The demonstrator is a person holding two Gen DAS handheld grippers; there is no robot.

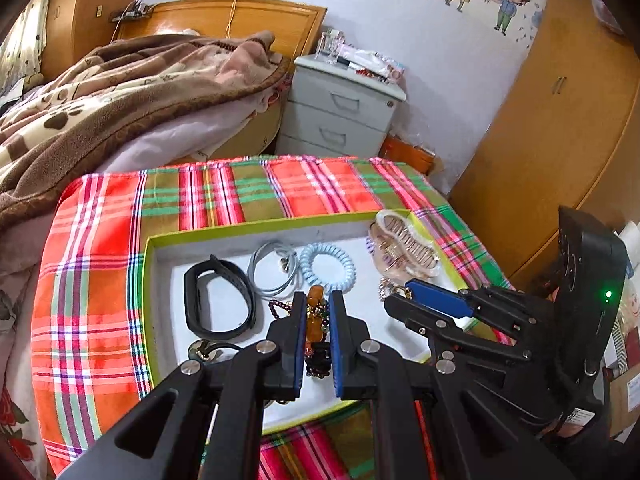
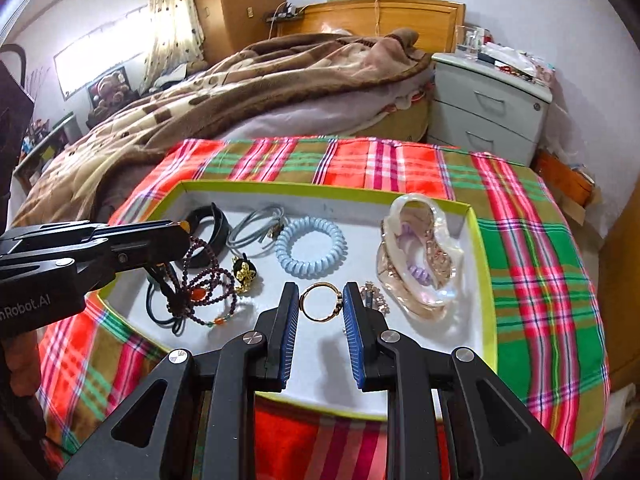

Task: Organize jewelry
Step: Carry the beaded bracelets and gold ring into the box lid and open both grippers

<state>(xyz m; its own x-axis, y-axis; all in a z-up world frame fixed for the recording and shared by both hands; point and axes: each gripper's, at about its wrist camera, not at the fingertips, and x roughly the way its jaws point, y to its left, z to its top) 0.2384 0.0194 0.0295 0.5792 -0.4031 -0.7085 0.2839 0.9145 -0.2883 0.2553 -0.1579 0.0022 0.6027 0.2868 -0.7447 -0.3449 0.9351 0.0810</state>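
Where the left view hides it, gold ring (image 2: pixel 320 303).

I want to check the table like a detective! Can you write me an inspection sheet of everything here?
Surface: plaid cloth under a white tray with green rim.
Job's things: in the tray, black band, grey cord loop, blue coil hair tie, clear hair claw, gold ring, bead strand.
Clutter: gold flower piece; dark elastic loop.
Grippers: left tongs shut on the bead strand, which dangles; right tongs closed around the gold ring.
Cables: nothing seen on the table.
Surroundings: bed with brown blanket, grey drawers, wooden wardrobe.
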